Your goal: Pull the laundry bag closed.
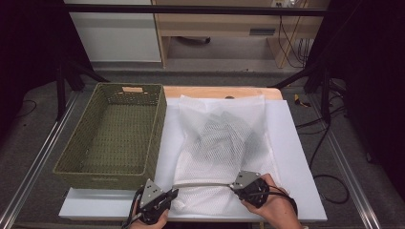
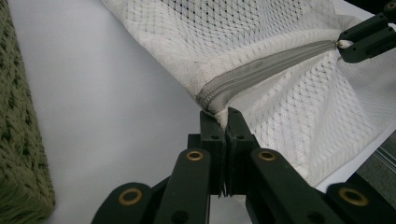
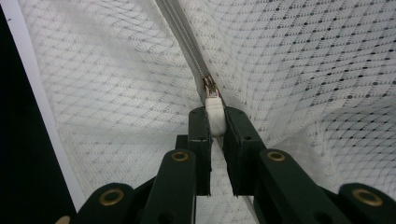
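Evidently zipper pull (image 3: 215, 114) between right gripper (image 3: 216, 122) jaws.

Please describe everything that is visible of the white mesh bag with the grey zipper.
The white mesh laundry bag lies flat on a white board, right of a green woven basket. Dark clothing shows dimly through its netting. Its grey zipper runs closed along the near edge, pulled taut. The left gripper pinches the fabric corner at the zipper's end; the right gripper clamps the white zipper pull tab.
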`<state>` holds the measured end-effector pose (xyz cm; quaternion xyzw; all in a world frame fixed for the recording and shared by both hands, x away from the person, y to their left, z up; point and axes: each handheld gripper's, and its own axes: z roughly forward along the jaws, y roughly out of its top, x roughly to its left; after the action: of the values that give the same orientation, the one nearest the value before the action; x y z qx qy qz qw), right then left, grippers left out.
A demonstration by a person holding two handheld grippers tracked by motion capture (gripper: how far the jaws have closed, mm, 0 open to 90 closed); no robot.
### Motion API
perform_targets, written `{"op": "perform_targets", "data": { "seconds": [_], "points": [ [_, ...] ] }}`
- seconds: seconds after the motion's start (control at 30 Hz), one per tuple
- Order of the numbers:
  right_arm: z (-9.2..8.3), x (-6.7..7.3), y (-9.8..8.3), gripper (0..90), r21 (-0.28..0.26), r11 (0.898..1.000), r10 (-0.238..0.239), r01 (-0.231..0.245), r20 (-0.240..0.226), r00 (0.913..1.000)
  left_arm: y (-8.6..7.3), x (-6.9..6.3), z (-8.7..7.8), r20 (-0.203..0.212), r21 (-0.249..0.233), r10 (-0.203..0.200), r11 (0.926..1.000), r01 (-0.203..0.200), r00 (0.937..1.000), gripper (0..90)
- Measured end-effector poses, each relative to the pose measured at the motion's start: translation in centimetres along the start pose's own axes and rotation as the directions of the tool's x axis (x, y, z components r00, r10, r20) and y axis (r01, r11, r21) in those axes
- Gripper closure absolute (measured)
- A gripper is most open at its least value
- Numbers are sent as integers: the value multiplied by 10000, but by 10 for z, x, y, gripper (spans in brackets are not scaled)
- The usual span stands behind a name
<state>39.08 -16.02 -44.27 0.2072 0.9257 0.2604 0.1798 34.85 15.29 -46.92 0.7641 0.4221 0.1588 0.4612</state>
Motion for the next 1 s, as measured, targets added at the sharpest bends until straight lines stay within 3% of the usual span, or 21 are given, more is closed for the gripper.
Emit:
{"op": "perform_targets", "data": {
  "seconds": [1.0],
  "points": [
    [-2,-3,-12,815,204,9997,131,-132,48,9999,2,0,-2,2,-17,97,10000,-97,10000,886]
  ]
}}
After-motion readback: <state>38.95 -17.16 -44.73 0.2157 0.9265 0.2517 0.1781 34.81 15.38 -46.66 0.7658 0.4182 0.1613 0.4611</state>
